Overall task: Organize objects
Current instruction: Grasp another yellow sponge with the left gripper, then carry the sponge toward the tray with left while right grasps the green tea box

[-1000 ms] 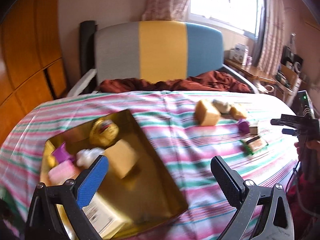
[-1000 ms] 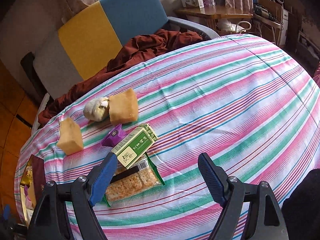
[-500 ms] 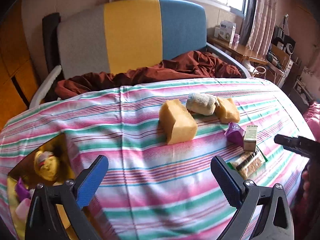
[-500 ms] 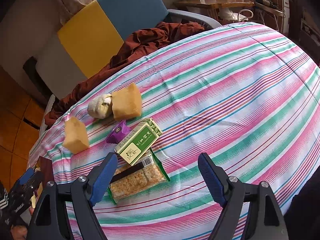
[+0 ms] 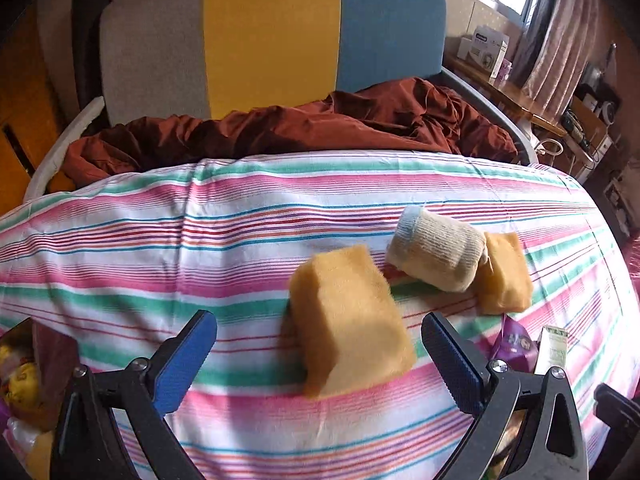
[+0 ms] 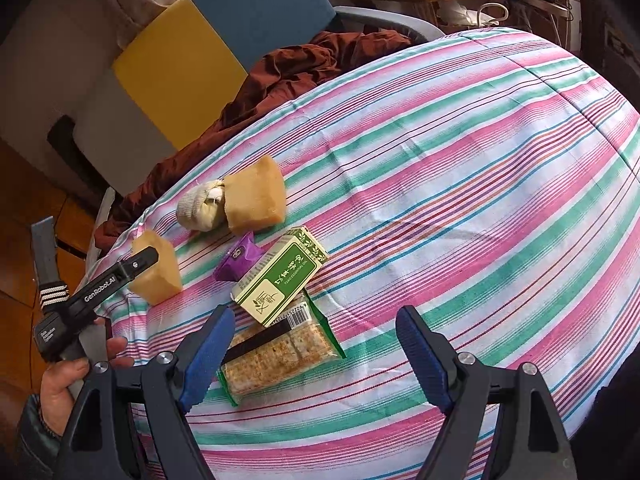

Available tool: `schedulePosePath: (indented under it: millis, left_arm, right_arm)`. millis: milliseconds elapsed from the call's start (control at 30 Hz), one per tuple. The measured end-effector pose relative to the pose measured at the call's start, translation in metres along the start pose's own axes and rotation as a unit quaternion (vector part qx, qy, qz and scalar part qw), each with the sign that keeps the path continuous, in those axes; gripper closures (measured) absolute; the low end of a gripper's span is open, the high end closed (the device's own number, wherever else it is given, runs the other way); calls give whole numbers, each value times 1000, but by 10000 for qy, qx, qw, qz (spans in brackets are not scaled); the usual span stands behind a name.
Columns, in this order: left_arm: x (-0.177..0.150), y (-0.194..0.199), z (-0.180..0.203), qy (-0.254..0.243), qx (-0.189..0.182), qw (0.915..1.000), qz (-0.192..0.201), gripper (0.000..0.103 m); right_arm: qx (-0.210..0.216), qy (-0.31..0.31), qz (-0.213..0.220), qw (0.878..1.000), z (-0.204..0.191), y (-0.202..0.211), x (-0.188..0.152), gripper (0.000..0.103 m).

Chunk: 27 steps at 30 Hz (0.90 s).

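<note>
Both tools agape and empty: left tool (image 5: 318,354) astride nearest sponge (image 5: 348,320)

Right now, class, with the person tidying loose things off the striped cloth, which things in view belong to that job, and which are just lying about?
Belong to the job:
near sponge block
far sponge block
rolled sock
purple packet
green box
cracker pack

Just lying about:
brown blanket
chair
white box on the side desk
</note>
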<state>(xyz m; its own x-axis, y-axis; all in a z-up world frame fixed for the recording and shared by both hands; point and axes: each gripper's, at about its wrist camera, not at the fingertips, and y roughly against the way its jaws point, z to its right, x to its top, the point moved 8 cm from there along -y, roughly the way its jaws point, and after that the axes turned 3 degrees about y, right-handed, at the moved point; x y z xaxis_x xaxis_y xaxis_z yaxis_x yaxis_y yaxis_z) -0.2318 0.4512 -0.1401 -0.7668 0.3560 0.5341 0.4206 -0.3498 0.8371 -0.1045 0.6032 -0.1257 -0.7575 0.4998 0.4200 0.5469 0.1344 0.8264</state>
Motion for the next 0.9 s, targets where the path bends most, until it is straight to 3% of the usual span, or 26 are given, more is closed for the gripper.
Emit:
schedulePosePath:
  millis: [133,233,267,300,400,467,667,900]
  left_arm:
    - [0,-25,5,12,65,9996,-284,0]
    - [-8,-42,-2,379,-176,9973,-600,5]
    - [-6,-38,-6,382,-66,9982,-447,16]
    - [-7,-36,-9,369,-22,9986,-368,17]
    - [-9,-25,-11,386,-294,9984,-290,33]
    - [-13,-19,-4,223,-420,9984,-309,53]
    - [-45,16,22,-428,-526,9976,-98,57]
    - [-104,61,15,-304,-803,9962,-154,57]
  right_arm:
    - [-2,-157,24,9999,6,0,2,19]
    - [-19,-167,-15,9999,7,-2,1,19]
    - [-26,-160,-36,9999,7,-3,1,19]
    - [-33,-153,-50,9999,7,-3,1,19]
    - [-46,-149,-70,9999,7,-5,0,19]
    - [-58,-154,-86,9998,8,-5,-1,19]
    - [-47,-46,-232,9997,3,-11,-5,19]
    - [-33,155,-284,9995,-6,-13,-9,19]
